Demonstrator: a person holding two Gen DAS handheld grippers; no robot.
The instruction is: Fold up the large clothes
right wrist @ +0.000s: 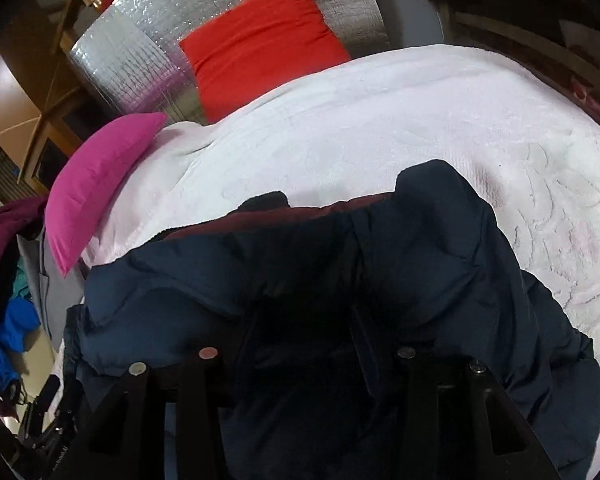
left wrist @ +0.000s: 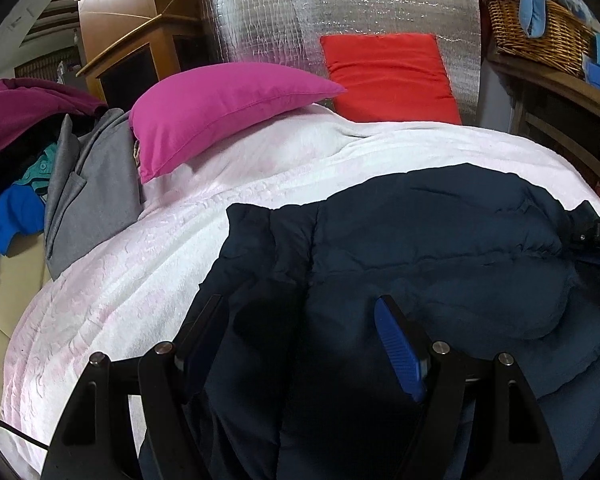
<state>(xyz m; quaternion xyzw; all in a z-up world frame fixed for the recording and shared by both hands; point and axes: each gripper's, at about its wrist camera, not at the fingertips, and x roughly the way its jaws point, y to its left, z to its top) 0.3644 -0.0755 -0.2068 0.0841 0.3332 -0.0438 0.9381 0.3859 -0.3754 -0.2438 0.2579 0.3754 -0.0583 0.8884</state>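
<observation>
Two grippers over one navy puffer jacket, which lies on the near part of a bed covered by a pale pink-white blanket.

Left gripper: we see its fingers spread wide, one blue-padded finger lit and the other in shadow at the jacket's left edge. Jacket fabric sits between them; we cannot tell whether the pads press on it.

Right gripper: fingers at a middling gap, sunk in dark folds of the jacket. The view is too dark here for us to tell whether cloth is pinched. In the left wrist view a black part of this gripper shows at the jacket's right side, near the right edge of the bed.

From the right wrist view we note a maroon lining showing along the jacket's far edge.

Far left of the bed: a magenta pillow. At the head of the bed a red cushion leans on a silver foil panel. Off the left edge, a heap of clothes, with a grey garment beside the pillow. A wicker basket stands on a shelf at upper right.
</observation>
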